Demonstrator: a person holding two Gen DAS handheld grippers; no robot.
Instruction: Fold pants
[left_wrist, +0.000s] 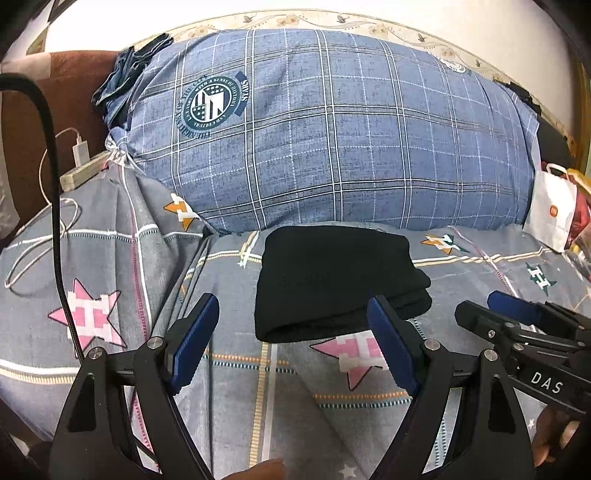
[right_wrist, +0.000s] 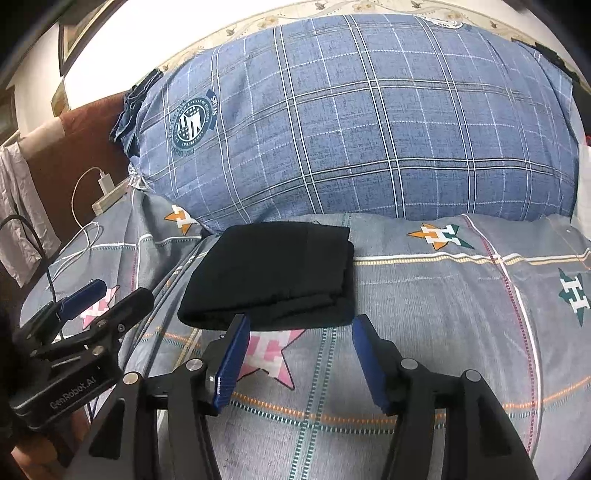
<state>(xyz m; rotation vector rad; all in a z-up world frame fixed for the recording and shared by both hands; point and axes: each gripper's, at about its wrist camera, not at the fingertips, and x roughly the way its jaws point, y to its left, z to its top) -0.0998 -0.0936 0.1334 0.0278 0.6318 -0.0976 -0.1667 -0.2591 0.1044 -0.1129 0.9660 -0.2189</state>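
Nearest to us are our two grippers, both empty above the bed sheet (left_wrist: 229, 398). We hold the left gripper (left_wrist: 295, 332) with its blue pads wide apart, and nothing is between them. We hold the right gripper (right_wrist: 299, 354) less wide, also with only the sheet showing between its pads.

Far behind, we see the biggest thing, a blue checked pillow (left_wrist: 332, 129) with a round emblem, lying across the bed. The grey sheet with pink and orange stars covers all the near part.

We see the black pants (right_wrist: 273, 273) folded into a compact stack, lying flat on the sheet just in front of the pillow, a little beyond both grippers and touched by neither.

On the far right stands a white paper bag (left_wrist: 552, 206). On the far left lie a power strip (left_wrist: 83, 171) with a white charger (left_wrist: 79, 149).
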